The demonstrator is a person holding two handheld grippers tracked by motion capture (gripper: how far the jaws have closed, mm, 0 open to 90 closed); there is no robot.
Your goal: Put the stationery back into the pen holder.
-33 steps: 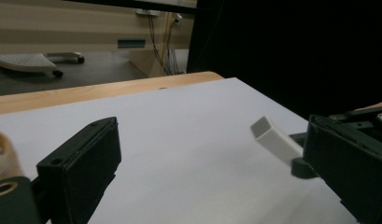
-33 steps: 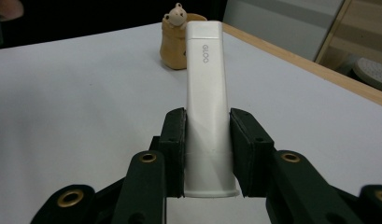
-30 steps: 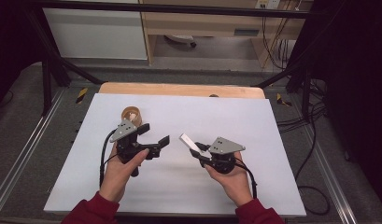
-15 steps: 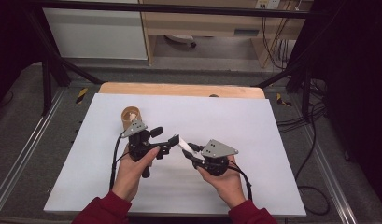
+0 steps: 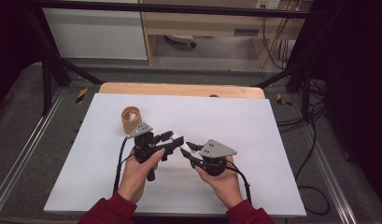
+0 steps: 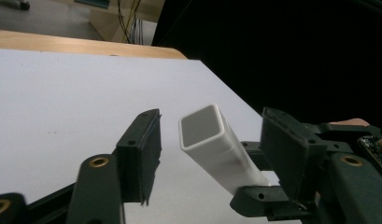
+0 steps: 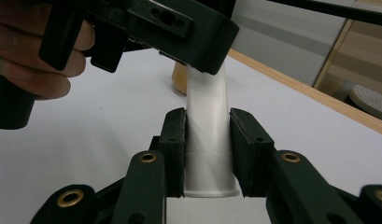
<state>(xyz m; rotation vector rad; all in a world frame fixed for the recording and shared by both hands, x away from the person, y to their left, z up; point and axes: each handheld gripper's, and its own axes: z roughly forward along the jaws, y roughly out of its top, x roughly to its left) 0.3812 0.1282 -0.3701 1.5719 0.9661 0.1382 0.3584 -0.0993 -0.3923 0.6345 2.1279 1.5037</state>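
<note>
White board (image 5: 272, 140) covers most of a wooden table (image 5: 179, 88) in the high view, and two hands come in over its near edge. The left gripper (image 5: 172, 141) and the right gripper (image 5: 187, 150) meet tip to tip near the middle of the board, a little toward the near edge. Between them sits a white tube (image 5: 177, 138), small at this range. A tan cup (image 5: 131, 119) stands upright toward the far left corner, just beyond the left gripper and apart from it.

From the left gripper view, the tube (image 6: 216, 144) is a square, hollow piece with its open end facing the camera, tilted up and to the left. It lies between the left gripper's (image 6: 212, 140) own jaws, which have just been closing. A clear gap remains on the left side; on the right the pad stands just beside the tube, and I cannot tell whether it touches. Lower down, the right gripper (image 6: 268, 200) has hold of the tube's far end.

From the right gripper view, the right gripper (image 7: 207, 154) is clamped on the tube (image 7: 206, 116), both pads pressed flat against its sides. The tube rises upward to the left gripper (image 7: 198, 65), whose black jaw covers its top end. The cup (image 7: 179, 79) peeks out behind the tube.
</note>
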